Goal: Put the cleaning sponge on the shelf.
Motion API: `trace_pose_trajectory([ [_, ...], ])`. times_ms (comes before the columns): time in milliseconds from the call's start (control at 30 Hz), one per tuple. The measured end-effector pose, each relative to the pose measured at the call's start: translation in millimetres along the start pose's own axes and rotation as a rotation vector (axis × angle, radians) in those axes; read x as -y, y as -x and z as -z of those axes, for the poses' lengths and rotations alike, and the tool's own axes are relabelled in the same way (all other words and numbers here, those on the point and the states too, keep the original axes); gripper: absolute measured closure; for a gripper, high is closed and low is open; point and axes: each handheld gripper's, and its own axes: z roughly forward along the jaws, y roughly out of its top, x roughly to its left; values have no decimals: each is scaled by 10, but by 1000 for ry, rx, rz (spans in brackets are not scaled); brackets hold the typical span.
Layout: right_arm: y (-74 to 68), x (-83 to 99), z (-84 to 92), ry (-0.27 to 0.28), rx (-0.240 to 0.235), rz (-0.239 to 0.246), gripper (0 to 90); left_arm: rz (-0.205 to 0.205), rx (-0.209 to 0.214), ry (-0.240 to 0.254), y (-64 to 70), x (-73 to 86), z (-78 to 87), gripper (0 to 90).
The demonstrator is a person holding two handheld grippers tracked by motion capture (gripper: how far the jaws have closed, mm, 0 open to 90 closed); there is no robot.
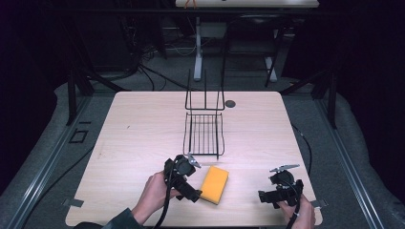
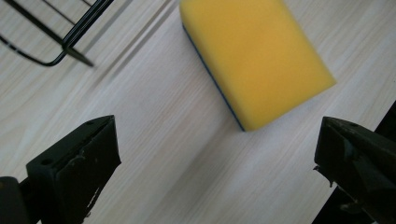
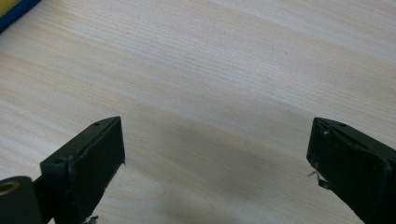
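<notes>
Pale wooden table (image 1: 138,124) in a dark room bears a yellow sponge (image 1: 214,184); both grippers' fingers released.

Two black handheld grippers: the left gripper (image 1: 190,187) and right gripper (image 1: 270,196) each carry a grey three-cornered top plate, a trailing black cable, blocky scuffed jaws. Dark grey-green sleeve (image 1: 122,221).

The table (image 1: 143,124) is pale wood-grain laminate with a smooth, matt face. The sponge (image 2: 254,60) is soft yellow foam, finely porous and matt, on a thin blue underlayer. The rack (image 1: 204,125) at the far middle is thin black-coated wire with a slight sheen.
</notes>
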Motion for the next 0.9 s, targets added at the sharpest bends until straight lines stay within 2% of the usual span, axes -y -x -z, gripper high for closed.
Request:
trace_pose_trajectory([
  [33, -6, -1, -4, 0, -5, -2, 38, -15, 4, -8, 33, -66, -37, 1],
  [67, -6, -1, -4, 0, -5, -2, 38, -15, 4, -8, 33, -66, -37, 1],
  [167, -9, -1, -8, -1, -5, -2, 38, -35, 1, -29, 112, -207, -137, 1],
  [300, -18, -2, -10, 0, -9, 2, 39, -32, 5, -52, 154, -319, -269, 1],
  [467, -15, -1, -15, 3, -10, 2, 39, -38, 14, -74, 210, -418, -349, 1],
  [500, -14, -1, -14, 3, -9, 2, 39, -48, 16, -92, 250, -472, -384, 1],
  [767, -11, -2, -5, 0, -11, 13, 37, -60, 27, -121, 353, -581, -531, 0],
  [900, -13, -3, -3, 2, -10, 17, 37, -66, 18, -142, 395, -603, -614, 0],
])
